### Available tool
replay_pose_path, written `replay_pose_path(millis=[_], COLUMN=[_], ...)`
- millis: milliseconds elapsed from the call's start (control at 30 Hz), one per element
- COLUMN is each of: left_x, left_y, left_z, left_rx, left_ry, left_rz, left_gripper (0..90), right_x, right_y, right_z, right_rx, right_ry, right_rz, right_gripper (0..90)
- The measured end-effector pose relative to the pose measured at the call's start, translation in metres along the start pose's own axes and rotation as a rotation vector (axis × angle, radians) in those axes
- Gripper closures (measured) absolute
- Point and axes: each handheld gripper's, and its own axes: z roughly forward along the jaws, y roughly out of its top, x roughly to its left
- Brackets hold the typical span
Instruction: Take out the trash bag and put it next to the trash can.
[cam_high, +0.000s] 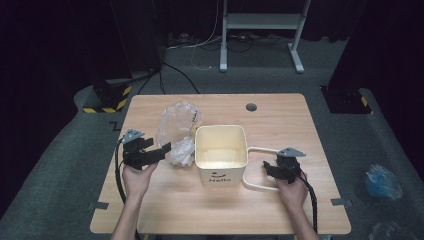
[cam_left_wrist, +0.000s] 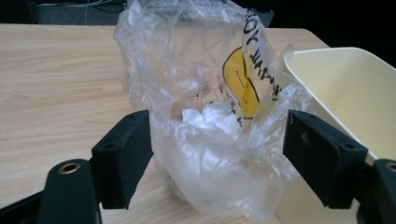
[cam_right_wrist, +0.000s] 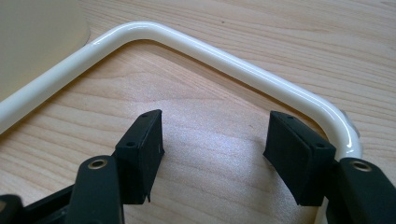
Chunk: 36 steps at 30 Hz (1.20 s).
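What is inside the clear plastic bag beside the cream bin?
Through the plastic bag a crumpled white wad shows near the bottom; whether it is paper or more plastic is unclear. A yellow smiley face is printed on the bag. Folds hide anything underneath.

**Open jaws inside the bend of a white handle**

We look along our right gripper (cam_right_wrist: 212, 154), its two black jaws rising from the bottom of the frame with a wide gap and bare wooden table (cam_right_wrist: 210, 107) between them. A glossy white handle (cam_right_wrist: 224, 58) arches across the upper frame and bends down just behind the right-hand jaw. At upper left stands the cream wall of a bin (cam_right_wrist: 37, 37).
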Motion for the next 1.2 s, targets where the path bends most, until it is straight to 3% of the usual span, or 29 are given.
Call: replay_pose_path(millis=[200, 400, 600, 1200], left_x=[0.006, 0.009, 0.012, 0.013], left_y=[-0.012, -0.022, -0.031, -0.062], left_z=[0.000, -0.002, -0.003, 0.015], left_rx=[0.005, 0.012, 0.012, 0.089], left_ry=[0.003, 0.019, 0.019, 0.079], left_rz=[-0.010, 0.022, 0.026, 0.087], left_gripper=[24.0, 23.4, 23.3, 23.7], right_x=[0.000, 0.000, 0.000, 0.000], right_y=[0.000, 0.000, 0.000, 0.000], right_z=[0.000, 0.000, 0.000, 0.000], right_rx=[-0.001, 0.001, 0.001, 0.001], right_ry=[0.000, -0.001, 0.000, -0.001], right_rz=[-0.002, 0.002, 0.002, 0.002], right_gripper=[36.8, 36.8, 36.8, 36.7])
